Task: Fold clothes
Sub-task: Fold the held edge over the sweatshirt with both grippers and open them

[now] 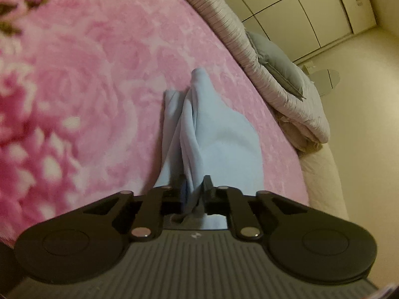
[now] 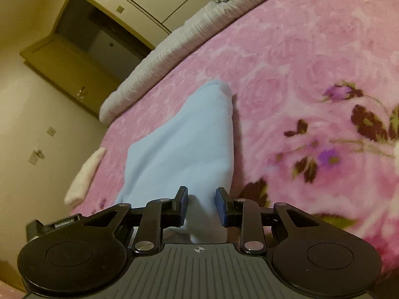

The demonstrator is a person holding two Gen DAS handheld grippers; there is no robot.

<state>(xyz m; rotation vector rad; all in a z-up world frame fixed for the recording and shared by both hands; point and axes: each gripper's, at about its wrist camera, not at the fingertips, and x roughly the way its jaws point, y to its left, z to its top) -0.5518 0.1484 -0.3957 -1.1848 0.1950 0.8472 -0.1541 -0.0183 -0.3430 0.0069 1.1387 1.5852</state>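
A light blue garment point(image 1: 219, 134) lies stretched over the pink floral blanket point(image 1: 99, 74). In the left wrist view my left gripper point(image 1: 193, 194) is shut on a bunched edge of it, with folds running away from the pads. The right wrist view shows the same blue garment point(image 2: 189, 139) reaching from the jaws out to a rounded far end. My right gripper point(image 2: 201, 205) is shut on a thicker fold that fills the gap between its blue pads. Both held ends are lifted a little off the blanket point(image 2: 299, 62).
A rolled striped quilt point(image 1: 224, 20) with a grey pillow point(image 1: 279, 62) borders the bed's far side. The quilt point(image 2: 174, 42) also shows in the right wrist view, with a folded white cloth point(image 2: 84, 177) at the bed's edge. Beyond are wardrobe doors point(image 1: 311, 7) and a doorway point(image 2: 99, 32).
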